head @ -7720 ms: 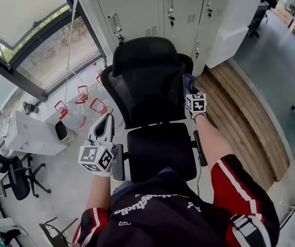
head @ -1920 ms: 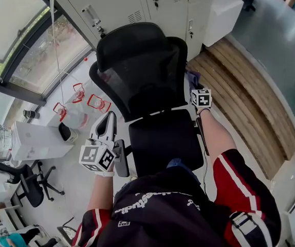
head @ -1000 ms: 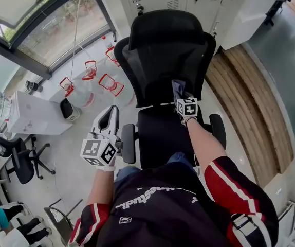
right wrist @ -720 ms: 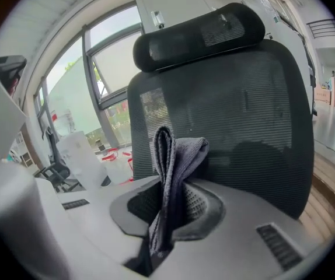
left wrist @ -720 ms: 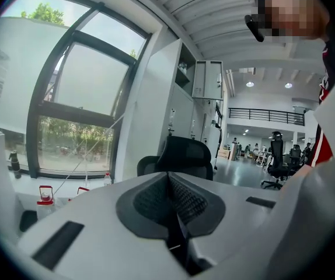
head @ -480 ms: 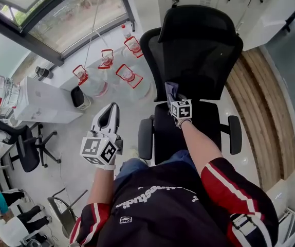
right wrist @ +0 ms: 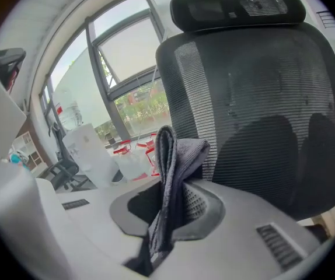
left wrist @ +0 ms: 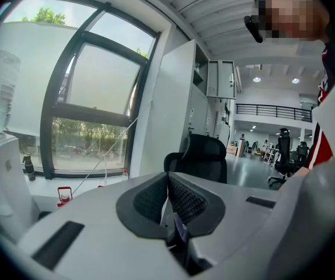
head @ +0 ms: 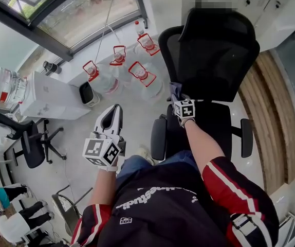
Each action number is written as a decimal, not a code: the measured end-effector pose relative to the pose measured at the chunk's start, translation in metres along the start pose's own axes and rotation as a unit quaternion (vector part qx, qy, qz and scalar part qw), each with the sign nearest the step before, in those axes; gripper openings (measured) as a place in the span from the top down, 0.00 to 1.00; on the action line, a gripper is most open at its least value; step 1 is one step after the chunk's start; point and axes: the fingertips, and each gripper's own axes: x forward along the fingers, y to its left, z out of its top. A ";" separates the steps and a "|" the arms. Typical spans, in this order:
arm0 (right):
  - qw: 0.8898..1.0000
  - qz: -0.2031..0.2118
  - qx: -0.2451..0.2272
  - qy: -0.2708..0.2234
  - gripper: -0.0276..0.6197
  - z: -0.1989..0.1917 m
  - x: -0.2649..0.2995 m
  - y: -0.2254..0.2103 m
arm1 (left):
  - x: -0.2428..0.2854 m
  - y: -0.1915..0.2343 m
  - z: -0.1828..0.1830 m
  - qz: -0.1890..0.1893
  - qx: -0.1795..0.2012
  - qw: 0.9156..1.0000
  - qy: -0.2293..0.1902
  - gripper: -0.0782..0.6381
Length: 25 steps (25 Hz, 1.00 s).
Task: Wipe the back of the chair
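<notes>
Black top (head: 163, 217), white chest print (head: 146, 199); red sleeves (head: 228, 181), white-black stripes.

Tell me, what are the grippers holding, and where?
The right gripper pinches a grey cloth by its folded lower part; the top sticks up. The left gripper is shut on nothing.

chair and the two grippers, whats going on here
A person faces a black chair with a gripper in each hand. The right gripper is shut on a grey cloth, held by the lower left edge of the backrest; contact can't be told. The left gripper is shut on nothing, off to the side.
</notes>
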 end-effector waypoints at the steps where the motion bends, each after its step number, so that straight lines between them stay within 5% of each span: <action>1: 1.000 -0.004 0.000 0.001 0.87 0.001 0.002 -0.002 | -0.001 0.002 0.000 -0.001 0.001 1.000 0.001 0.86; 12: 1.000 -0.029 0.010 -0.002 0.87 0.004 0.011 -0.023 | 0.004 0.013 -0.006 -0.006 0.005 1.000 0.014 0.86; 25: 1.000 -0.030 0.004 -0.001 0.87 0.007 -0.013 -0.072 | 0.024 -0.034 -0.006 -0.009 0.000 1.000 0.020 0.86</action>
